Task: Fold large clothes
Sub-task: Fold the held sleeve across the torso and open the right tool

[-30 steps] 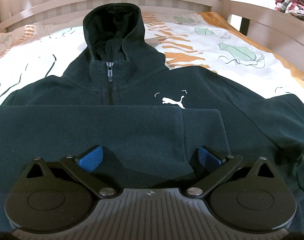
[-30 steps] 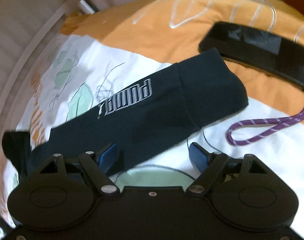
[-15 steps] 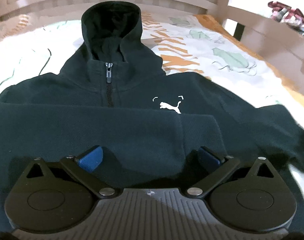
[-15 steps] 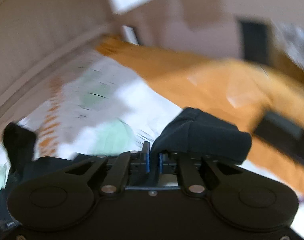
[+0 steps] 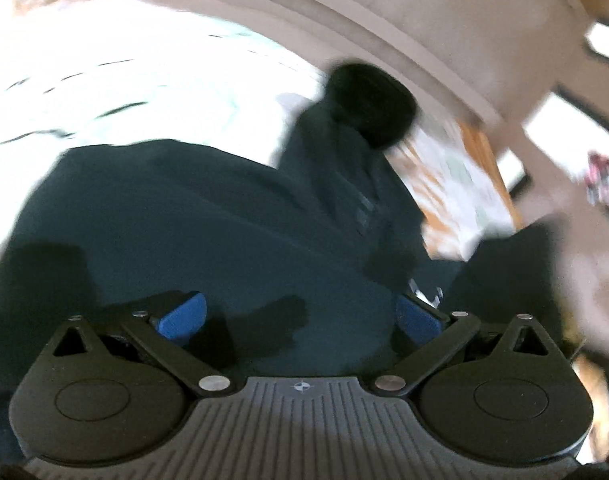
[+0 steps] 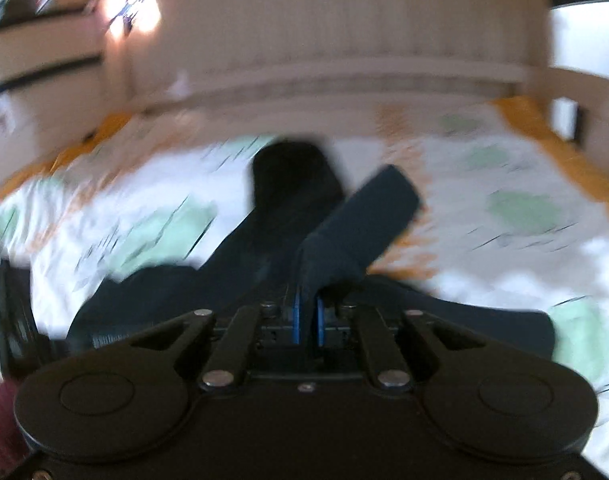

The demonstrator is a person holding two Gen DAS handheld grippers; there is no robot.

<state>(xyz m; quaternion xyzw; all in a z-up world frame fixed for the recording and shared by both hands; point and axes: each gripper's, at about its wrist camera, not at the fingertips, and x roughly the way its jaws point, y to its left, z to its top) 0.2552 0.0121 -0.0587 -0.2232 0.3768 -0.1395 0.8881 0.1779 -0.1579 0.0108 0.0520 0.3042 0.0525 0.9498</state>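
Nearest in the right wrist view, the right claw (image 6: 307, 320) has its blue pads (image 6: 296, 316) pressed together on the cuffed sleeve (image 6: 364, 224) of the dark navy fleece hoodie (image 6: 192, 288). The sleeve rises out of the pinch and slants up and to the right, its cuff end free in the air just beyond the claw. Below and to both sides of the claw the hoodie's body lies spread on the bed. Straight ahead of the claw, past the raised sleeve, the black-lined hood (image 6: 292, 176) rests on the white bedsheet printed with green and orange leaves (image 6: 504, 208). Farther still, a pale wooden headboard (image 6: 344, 80) closes off the bed.

In the left wrist view, heavily blurred, the left claw (image 5: 300, 316) stands with its blue pads (image 5: 180, 316) wide apart and nothing pinched between them. The hoodie's body fills the space directly under and ahead of it, with a small white logo (image 5: 424, 294) just beside the right-hand pad. The hood lies ahead and to the right, near the headboard.
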